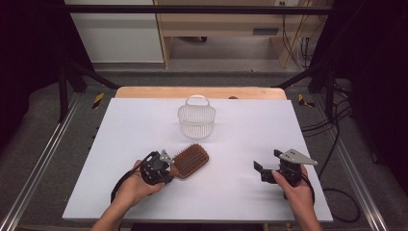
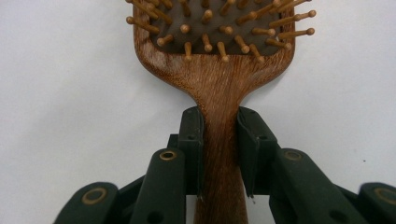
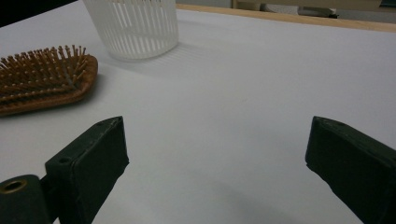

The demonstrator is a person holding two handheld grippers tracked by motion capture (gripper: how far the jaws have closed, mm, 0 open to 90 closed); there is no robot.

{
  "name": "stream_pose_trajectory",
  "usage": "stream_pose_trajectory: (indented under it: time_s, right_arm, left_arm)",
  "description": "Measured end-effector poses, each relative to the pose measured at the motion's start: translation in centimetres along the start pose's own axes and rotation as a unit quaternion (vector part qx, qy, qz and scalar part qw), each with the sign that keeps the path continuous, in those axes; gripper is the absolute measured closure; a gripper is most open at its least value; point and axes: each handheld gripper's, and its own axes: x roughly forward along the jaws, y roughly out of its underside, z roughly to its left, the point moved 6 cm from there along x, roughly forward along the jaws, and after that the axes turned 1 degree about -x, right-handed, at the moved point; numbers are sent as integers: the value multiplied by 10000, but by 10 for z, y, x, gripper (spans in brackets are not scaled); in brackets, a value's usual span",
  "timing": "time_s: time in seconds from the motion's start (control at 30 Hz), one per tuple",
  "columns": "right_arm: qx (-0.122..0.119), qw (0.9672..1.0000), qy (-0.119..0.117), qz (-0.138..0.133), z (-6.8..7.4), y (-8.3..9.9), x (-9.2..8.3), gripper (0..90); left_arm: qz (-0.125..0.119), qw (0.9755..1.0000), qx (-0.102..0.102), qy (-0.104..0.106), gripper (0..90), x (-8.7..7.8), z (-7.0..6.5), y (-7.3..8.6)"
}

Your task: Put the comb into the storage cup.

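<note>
The left hand-held gripper point(image 2: 219, 140) is clenched on the handle of the wooden hairbrush point(image 2: 217, 70); in the left gripper view both pads press against the narrow neck of the handle, just below the head with its wooden pins; so the grasp seems to be made, but the hairbrush still lies flat on the white tabletop point(image 1: 144, 125), pins up, not lifted; in the high view it rests in front of the person's left hand, and the white slatted basket point(image 1: 196, 121) stands apart from it, farther toward the back of the tabletop; I judge that the work is at its early part: the brush is taken, and what is left is probably to raise it and carry it to the basket, though this is only my reading; the right hand-held gripper point(image 3: 215, 154) is released, its jaws wide apart over bare tabletop with nothing between them; no brand, label or writing can be read on the hairbrush, the basket or the grippers.
</note>
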Motion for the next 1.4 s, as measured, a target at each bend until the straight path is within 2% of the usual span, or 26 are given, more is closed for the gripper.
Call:
stream_pose_trajectory:
  time_s: [0.07, 0.17, 0.2, 0.23, 0.27, 0.3, 0.33, 0.37, 0.4, 0.47, 0.53, 0.6, 0.67, 0.7, 0.73, 0.83, 0.87, 0.9, 0.97, 1.17, 1.2, 1.4]
  right_arm:
    - [-10, 10000, 4, -1, 0, 0, 0, 59]
    - [-13, 10000, -17, -40, 1, -2, -1, 59]
    - [7, 10000, -36, -64, 3, -2, -2, 59]
    - [20, 10000, -60, -77, 4, -3, -2, 58]
    - [22, 9999, -92, -88, 7, -3, -2, 59]
    - [22, 9999, -92, -88, 7, -3, -2, 59]
    - [68, 9997, -213, -129, 13, -5, -1, 58]
    - [110, 9994, -281, -148, 18, -6, 0, 57]
    - [121, 9992, -351, -155, 22, -7, 1, 57]
    - [180, 9986, -468, -188, 29, -9, 3, 57]
    - [223, 9979, -582, -187, 35, -12, 5, 57]
    - [264, 9975, -620, -209, 38, -14, 5, 57]
    - [386, 9956, -816, -258, 45, -20, 7, 57]
    - [386, 9956, -816, -258, 45, -20, 7, 57]
    - [486, 9940, -949, -247, 51, -21, 11, 56]
    - [572, 9923, -1080, -217, 57, -22, 15, 56]
    - [638, 9908, -1179, -192, 63, -23, 20, 55]
    - [638, 9908, -1179, -192, 63, -23, 20, 55]
    - [678, 9888, -1319, -189, 72, -25, 27, 55]
    - [808, 9848, -1520, -230, 88, -34, 41, 73]
    - [840, 9842, -1540, -224, 91, -36, 43, 73]
    - [843, 9808, -1749, -160, 107, -41, 55, 82]
  left_arm:
    - [-41, 10000, -16, -37, 727, 0, 0, 0]
    - [-415, 9990, -18, -187, 727, -6, 0, -3]
    - [-415, 9990, -18, -187, 727, -6, 0, -3]
    - [-656, 9974, -19, -311, 727, -9, 0, -6]
    - [-790, 9962, -13, -380, 727, -11, -1, -7]
    - [-790, 9962, -13, -380, 727, -11, -1, -7]
    - [-1015, 9939, -20, -442, 727, -14, -2, -10]
    - [-1015, 9939, -20, -442, 727, -14, -2, -10]
    - [-1246, 9908, -61, -526, 727, -16, -2, -14]
    - [-1359, 9886, -40, -649, 727, -18, -2, -16]
    - [-1415, 9880, -1, -624, 728, -18, -3, -16]
    - [-1438, 9876, -30, -627, 728, -18, -3, -15]
    - [-1501, 9869, -78, -592, 728, -16, -5, -13]
    - [-1501, 9869, -78, -592, 728, -16, -5, -13]
    - [-1558, 9859, -23, -616, 728, -15, -8, -14]
    - [-1603, 9854, 8, -567, 728, -16, -11, -16]
    - [-1677, 9845, -12, -514, 728, -17, -14, -18]
    - [-1677, 9845, -12, -514, 728, -17, -14, -18]
    - [-1705, 9842, -2, -485, 728, -17, -16, -18]
    - [-1741, 9835, 0, -488, 728, -17, -19, -17]
    - [-1790, 9826, -4, -500, 728, -19, -19, -17]
    - [-1891, 9807, 4, -505, 728, -22, -20, -19]
